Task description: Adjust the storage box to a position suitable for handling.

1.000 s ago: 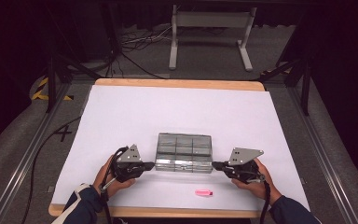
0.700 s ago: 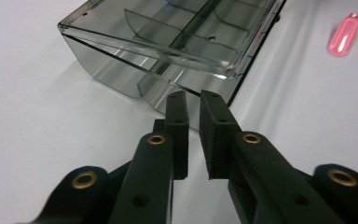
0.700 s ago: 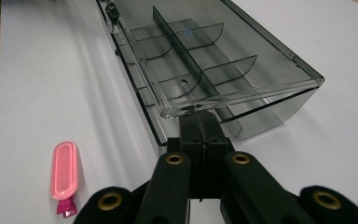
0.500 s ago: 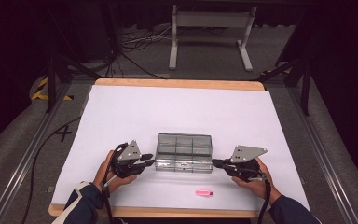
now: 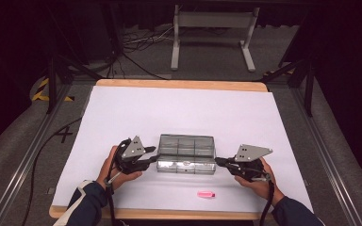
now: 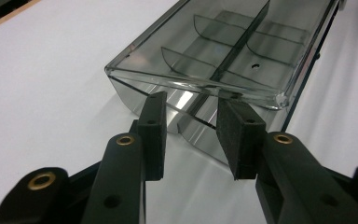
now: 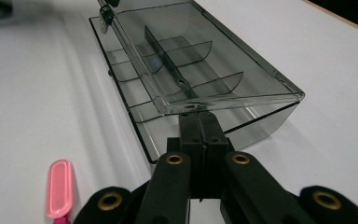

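Clear compartment box (image 5: 186, 153) at table centre front, lid partly raised. Right gripper (image 7: 199, 122) pinched flat, tips under lid edge at right end. Left gripper (image 6: 189, 126) parted narrowly at left end, gripping nothing. Pink stick (image 5: 206, 194) near front edge, not yet loaded. Opening underway, judged early.

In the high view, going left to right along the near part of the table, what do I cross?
left gripper → clear divided box → right gripper. The pink object lies nearer the table edge, below the box's right end, so I leave it out of the order.
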